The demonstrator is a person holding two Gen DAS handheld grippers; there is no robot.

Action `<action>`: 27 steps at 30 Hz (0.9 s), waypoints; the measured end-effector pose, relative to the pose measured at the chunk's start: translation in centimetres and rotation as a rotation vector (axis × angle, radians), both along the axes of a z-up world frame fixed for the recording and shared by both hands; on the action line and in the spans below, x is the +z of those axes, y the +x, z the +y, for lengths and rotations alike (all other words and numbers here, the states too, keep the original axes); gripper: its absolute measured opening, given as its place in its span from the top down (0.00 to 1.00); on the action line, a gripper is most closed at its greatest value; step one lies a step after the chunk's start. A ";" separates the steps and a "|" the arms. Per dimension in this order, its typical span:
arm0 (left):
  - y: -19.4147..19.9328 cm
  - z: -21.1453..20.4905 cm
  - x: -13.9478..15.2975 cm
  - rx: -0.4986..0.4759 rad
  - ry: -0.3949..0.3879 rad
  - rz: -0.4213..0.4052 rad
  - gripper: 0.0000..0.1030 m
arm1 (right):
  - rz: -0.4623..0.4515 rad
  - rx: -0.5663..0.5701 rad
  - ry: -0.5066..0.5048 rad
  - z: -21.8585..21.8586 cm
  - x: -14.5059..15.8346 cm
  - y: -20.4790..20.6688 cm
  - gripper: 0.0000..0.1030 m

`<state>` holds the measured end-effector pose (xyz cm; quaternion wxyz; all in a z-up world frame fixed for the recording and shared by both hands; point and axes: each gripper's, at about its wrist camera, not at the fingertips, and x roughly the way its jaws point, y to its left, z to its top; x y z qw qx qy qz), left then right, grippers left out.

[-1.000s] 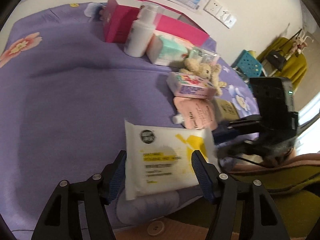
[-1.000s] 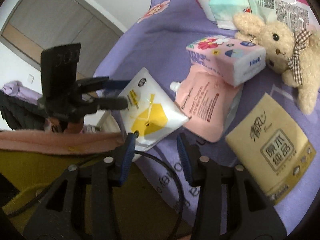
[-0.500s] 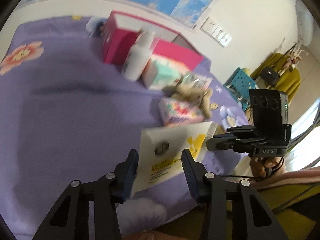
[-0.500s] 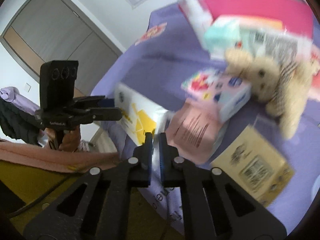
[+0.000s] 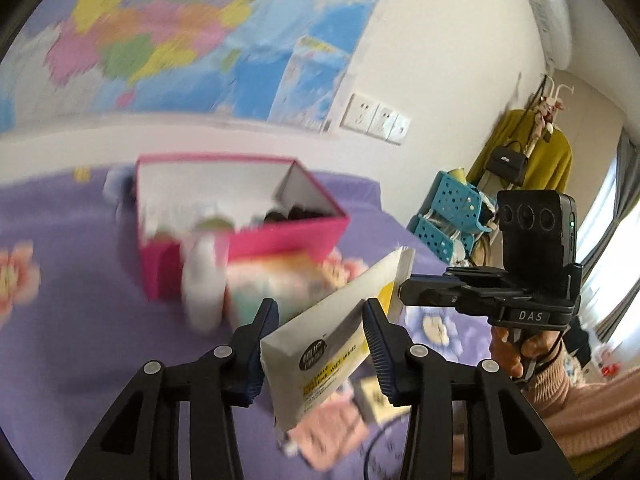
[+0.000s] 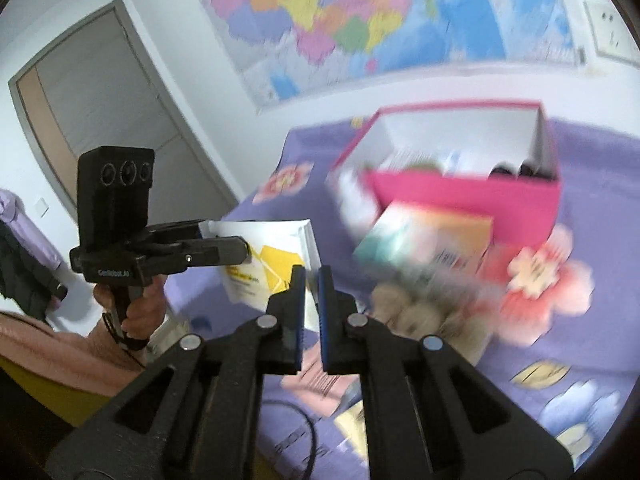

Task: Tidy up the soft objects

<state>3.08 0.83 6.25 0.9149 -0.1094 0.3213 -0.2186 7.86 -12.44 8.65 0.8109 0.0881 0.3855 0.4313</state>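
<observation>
Lifted off the purple floral bedspread (image 5: 80, 320) where it lay flat a second ago, the white-and-yellow wet wipes pack (image 5: 336, 344) now hangs in the air between both tools, tilted with its far end higher. From the left wrist view, the left gripper (image 5: 320, 344) is clamped on the near end of the pack, blue pads pressing its two faces. Ahead and to the right, the right gripper (image 6: 310, 308) pinches the pack's thin sealed edge, its jaws closed almost together on it — the right wrist view shows that edge between the pads. Beyond the pack, farther from both grippers, stands the open pink box (image 5: 240, 224), with a white bottle (image 5: 204, 280) and a blurred tissue pack (image 6: 424, 240) in front of it. Below the raised pack lies a pink pouch (image 5: 332, 432) — still on the bedspread.
</observation>
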 end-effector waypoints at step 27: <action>13.9 -2.8 1.6 0.071 0.167 0.023 0.60 | 0.034 -0.183 0.024 -3.6 -0.9 13.0 0.83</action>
